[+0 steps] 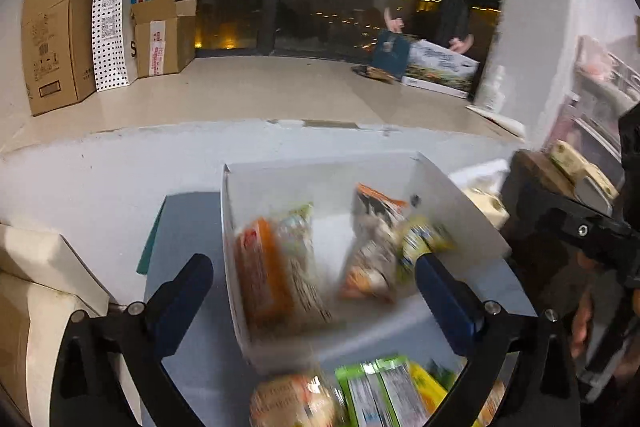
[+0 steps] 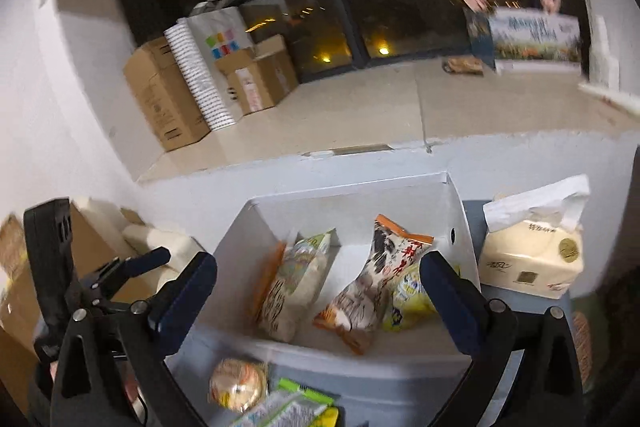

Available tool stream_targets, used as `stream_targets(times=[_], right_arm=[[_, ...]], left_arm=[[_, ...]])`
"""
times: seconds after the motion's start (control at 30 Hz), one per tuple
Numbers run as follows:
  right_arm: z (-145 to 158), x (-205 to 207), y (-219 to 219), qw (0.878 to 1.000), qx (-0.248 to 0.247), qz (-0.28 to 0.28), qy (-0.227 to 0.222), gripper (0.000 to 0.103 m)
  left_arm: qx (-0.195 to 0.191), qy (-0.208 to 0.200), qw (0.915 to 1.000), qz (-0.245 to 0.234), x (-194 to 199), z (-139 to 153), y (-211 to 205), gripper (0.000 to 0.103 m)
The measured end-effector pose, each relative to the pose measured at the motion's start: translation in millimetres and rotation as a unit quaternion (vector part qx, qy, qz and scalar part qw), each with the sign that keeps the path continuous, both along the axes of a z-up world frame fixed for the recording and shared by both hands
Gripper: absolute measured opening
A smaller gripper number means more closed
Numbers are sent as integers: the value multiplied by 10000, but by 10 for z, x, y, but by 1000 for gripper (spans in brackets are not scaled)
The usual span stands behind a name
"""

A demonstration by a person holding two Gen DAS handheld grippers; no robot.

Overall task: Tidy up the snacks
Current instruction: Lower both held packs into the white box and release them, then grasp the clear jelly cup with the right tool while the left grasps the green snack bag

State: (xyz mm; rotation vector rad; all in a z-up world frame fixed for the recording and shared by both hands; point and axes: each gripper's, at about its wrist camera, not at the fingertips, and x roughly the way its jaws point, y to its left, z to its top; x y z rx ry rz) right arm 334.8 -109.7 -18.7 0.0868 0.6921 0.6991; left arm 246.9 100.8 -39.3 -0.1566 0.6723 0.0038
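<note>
A white open box (image 1: 320, 171) (image 2: 352, 195) sits on the grey table and holds several snack bags: an orange-and-white bag (image 1: 276, 275) (image 2: 292, 283) on the left, an orange-patterned bag (image 1: 372, 247) (image 2: 376, 279) and a yellow bag (image 1: 424, 239) (image 2: 408, 299) on the right. Loose snacks lie nearer me: a round bun pack (image 1: 292, 399) (image 2: 238, 383) and a green packet (image 1: 376, 391) (image 2: 288, 407). My left gripper (image 1: 314, 283) is open and empty above the box's near side. My right gripper (image 2: 318, 291) is open and empty over the box.
A tissue pack (image 2: 532, 259) stands right of the box. Cardboard boxes (image 1: 52, 35) and a dotted paper bag (image 1: 112, 15) stand on the floor at the far left. A beige box (image 1: 36, 291) sits at the table's left.
</note>
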Motion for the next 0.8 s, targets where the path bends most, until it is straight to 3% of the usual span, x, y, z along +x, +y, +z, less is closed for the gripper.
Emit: stream_targets(times=[0.13,0.23,0.43,0.53,0.63,0.8], right_arm=[[31,-476,-167,9989,-229,172,-382,103],[-57,-744,-394,9987,-286,85,-417,103],[-646,-1106,-920,9969,-686,-390,8,103],[-976,-1107,-1080,9936,-878,-620,347,103],[-1232,-973,-1222,9917,-644,-736,832,103],[-1466,-676,-1321,9873,-259,-956,1244,103]], left_arm=[[-154,-86,9995,-243,-450,-33,-94,103],[-276,-126,9987,-403,-807,-109,-190,103],[-376,13,9978,-537,-1268,-337,-382,103],[-423,111,9975,-550,-1428,-449,-474,103],[-433,180,9974,-556,-1509,-534,-540,103],[-455,324,9971,-508,-1528,-652,-555,103]])
